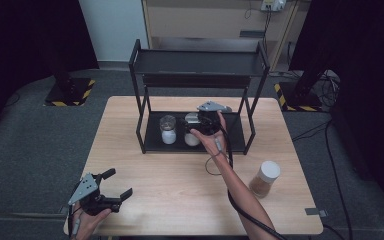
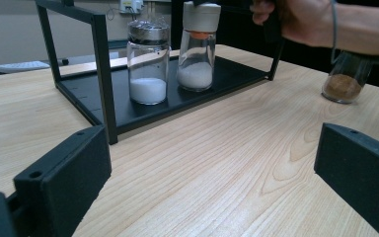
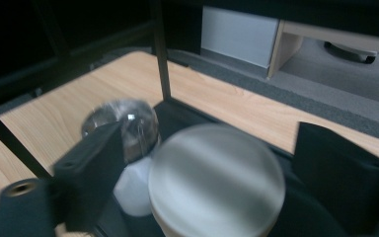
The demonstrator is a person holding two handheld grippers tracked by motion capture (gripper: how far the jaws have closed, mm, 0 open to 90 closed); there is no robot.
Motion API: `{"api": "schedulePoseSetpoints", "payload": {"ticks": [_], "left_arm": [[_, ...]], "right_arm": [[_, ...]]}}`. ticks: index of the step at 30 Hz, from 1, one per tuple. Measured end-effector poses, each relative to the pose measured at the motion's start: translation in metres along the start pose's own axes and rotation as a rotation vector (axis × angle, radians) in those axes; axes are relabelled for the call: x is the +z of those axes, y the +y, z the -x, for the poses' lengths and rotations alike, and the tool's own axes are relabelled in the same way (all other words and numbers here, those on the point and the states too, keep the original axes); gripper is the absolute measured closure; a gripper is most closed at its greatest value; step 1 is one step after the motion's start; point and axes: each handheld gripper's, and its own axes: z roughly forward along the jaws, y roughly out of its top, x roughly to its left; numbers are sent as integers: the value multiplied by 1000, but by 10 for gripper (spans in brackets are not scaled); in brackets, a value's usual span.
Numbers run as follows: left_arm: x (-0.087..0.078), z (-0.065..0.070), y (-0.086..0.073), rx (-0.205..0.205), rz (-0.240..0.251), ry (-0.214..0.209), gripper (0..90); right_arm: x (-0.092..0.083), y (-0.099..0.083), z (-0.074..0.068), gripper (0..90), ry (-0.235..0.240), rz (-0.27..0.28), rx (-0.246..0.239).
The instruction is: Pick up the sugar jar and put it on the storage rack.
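Note:
A black two-tier rack (image 1: 140, 95) stands at the back of the wooden table (image 1: 170, 195). On its lower shelf (image 2: 227, 74) stand two glass jars of white powder. One has a metal lid (image 1: 168, 129) (image 2: 148, 64) (image 3: 123, 123). The other has a white lid (image 1: 192, 136) (image 2: 196, 49) (image 3: 217, 177). My right gripper (image 1: 200, 122) (image 3: 214, 133) hangs over the white-lidded jar, open, one jaw on each side of the lid with small gaps. My left gripper (image 1: 118, 183) (image 2: 212, 143) is open and holds nothing above the table's front left.
A jar of brown powder with a white lid (image 1: 266, 178) (image 2: 345, 79) stands on the table to the right of the rack. The rack's upper shelf (image 1: 197, 62) is bare. The right gripper's cable (image 1: 230, 160) trails along the forearm.

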Motion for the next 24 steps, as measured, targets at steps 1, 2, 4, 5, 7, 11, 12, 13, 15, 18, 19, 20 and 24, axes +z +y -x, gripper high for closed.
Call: {"api": "schedulePoseSetpoints", "payload": {"ticks": [1, 2, 4, 5, 7, 11, 12, 13, 15, 18, 19, 20, 24], "left_arm": [[0, 0, 0, 0, 0, 0, 0], [0, 0, 0, 1, -1, 0, 0], [0, 0, 0, 2, -1, 0, 0], [0, 0, 0, 2, -1, 0, 0], [0, 0, 0, 1, -1, -1, 0], [0, 0, 0, 1, 0, -1, 0], [0, 0, 0, 0, 0, -1, 0], [0, 0, 0, 1, 0, -1, 0], [0, 0, 0, 1, 0, -2, 0], [0, 0, 0, 1, -1, -2, 0], [0, 0, 0, 1, -1, -2, 0], [0, 0, 0, 1, -1, -1, 0], [0, 0, 0, 1, -1, -1, 0]], "right_arm": [[-2, 3, 1, 88, 6, 4, 2], [-4, 6, 1, 79, 9, 1, 1], [-7, 10, 0, 74, 13, 3, -11], [-10, 12, 0, 71, 15, 7, -16], [-14, 15, 1, 71, 24, 12, -16], [-22, 18, 0, 73, 35, 23, -22], [-24, 19, 0, 73, 38, 24, -26], [-26, 20, -1, 73, 41, 27, -28], [-32, 21, -1, 74, 52, 32, -35], [-39, 22, -2, 74, 68, 36, -44], [-41, 22, -2, 74, 76, 40, -47], [-44, 23, -2, 74, 84, 40, -50], [-55, 23, -4, 72, 113, 42, -66]]}}
